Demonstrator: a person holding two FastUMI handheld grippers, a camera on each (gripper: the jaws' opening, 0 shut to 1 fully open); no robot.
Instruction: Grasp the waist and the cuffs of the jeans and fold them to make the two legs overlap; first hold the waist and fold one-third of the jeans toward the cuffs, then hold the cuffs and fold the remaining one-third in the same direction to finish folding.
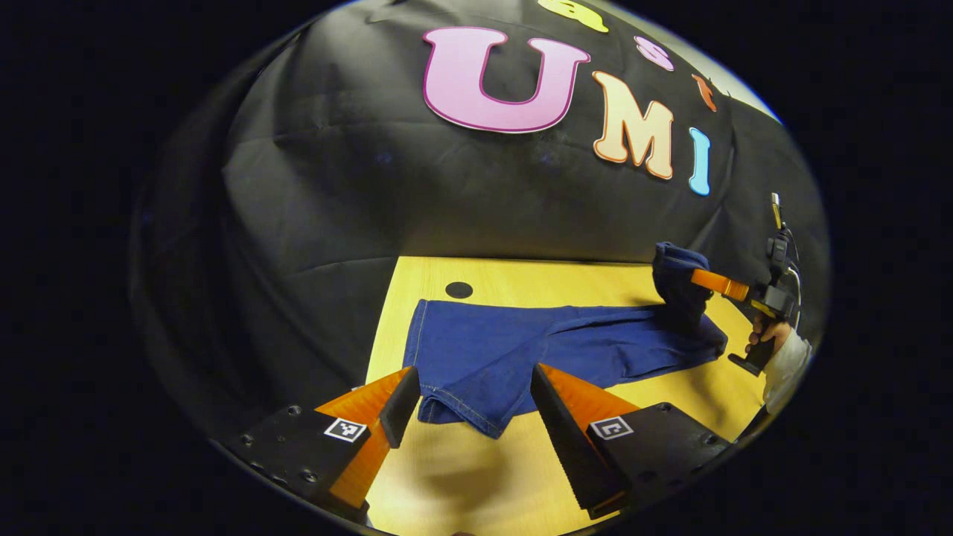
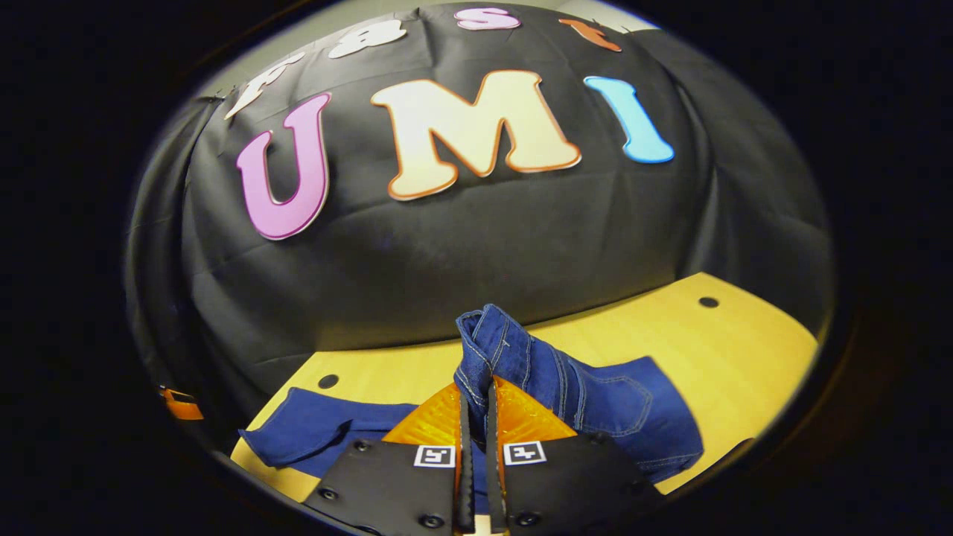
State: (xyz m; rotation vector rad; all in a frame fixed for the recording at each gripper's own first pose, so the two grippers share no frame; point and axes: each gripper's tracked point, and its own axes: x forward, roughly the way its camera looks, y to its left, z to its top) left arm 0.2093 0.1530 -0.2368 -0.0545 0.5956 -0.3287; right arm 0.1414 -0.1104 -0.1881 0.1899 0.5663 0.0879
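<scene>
1. Right gripper [image 2: 477, 406]: fingers pressed nearly together, a bunch of the waist [image 2: 488, 339] pinched between them. The denim stands up in a crumpled peak above the fingertips, lifted off the table [image 2: 744, 335]. Judged reason: the waist must clear the wood so it can be carried over toward the cuffs.
2. Left gripper [image 1: 467, 406]: fingers spread wide, nothing between the pads. They straddle the cuffs [image 1: 461, 417], which lie flat on the table just beyond the fingertips. Judged reason: poised over the cuff end, ready to pin or grip it while the waist travels.
3. Jeans [image 1: 521, 346]: stretched lengthwise along the table, cuffs toward the left gripper, waist toward the right one. The legs appear to lie one over the other, though I cannot tell how exactly the edges match.
4. In the left gripper view the right gripper sits at the far end of the jeans, a hand [image 1: 767, 335] on its handle.
5. Step in hand, by judgement: first one-third fold, barely begun.
</scene>
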